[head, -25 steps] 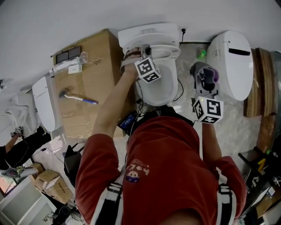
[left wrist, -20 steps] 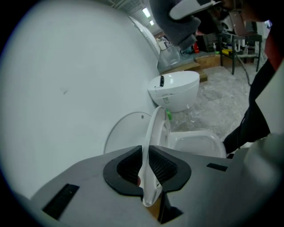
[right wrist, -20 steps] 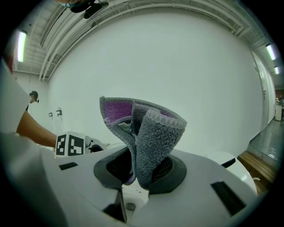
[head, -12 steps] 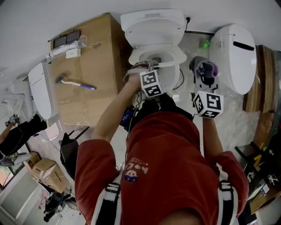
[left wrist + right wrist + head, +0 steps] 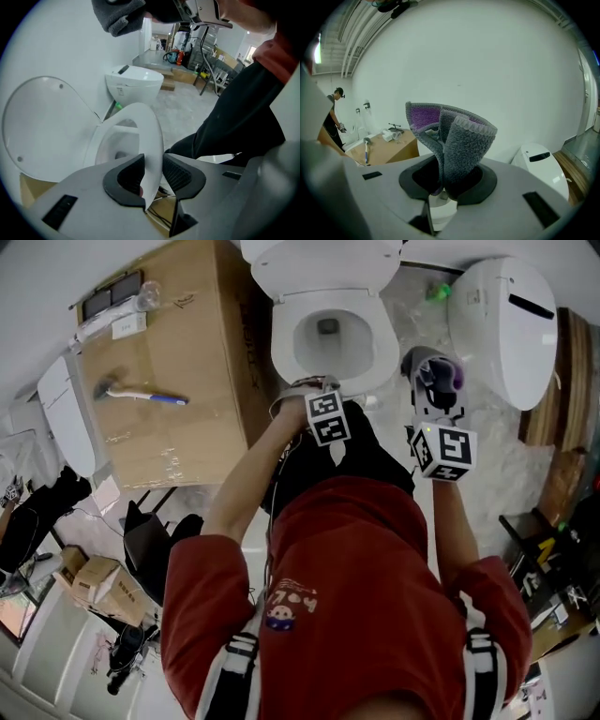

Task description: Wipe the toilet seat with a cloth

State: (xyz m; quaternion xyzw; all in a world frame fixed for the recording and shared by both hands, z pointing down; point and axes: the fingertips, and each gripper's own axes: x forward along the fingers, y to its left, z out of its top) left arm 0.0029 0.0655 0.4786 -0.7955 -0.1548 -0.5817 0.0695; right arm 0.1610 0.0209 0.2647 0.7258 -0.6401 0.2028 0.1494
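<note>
In the head view, the toilet seat (image 5: 281, 348) lies down on the bowl, with the left gripper (image 5: 319, 390) at its front edge. Only the left gripper view shows the detail: the seat's rim stands between jaws that have just been opening and are apart. The right gripper (image 5: 447, 180) is off to the toilet's right. Its own view shows its jaws clamped on the grey-and-purple cloth (image 5: 459, 140) — bunched upright.

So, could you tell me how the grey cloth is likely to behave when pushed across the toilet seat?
The cloth, pinched in the right gripper, folds over itself, so it is probably floppy and will bunch. Its fuzzy pile suggests it is soft, light and grippy rather than slippery.
</note>
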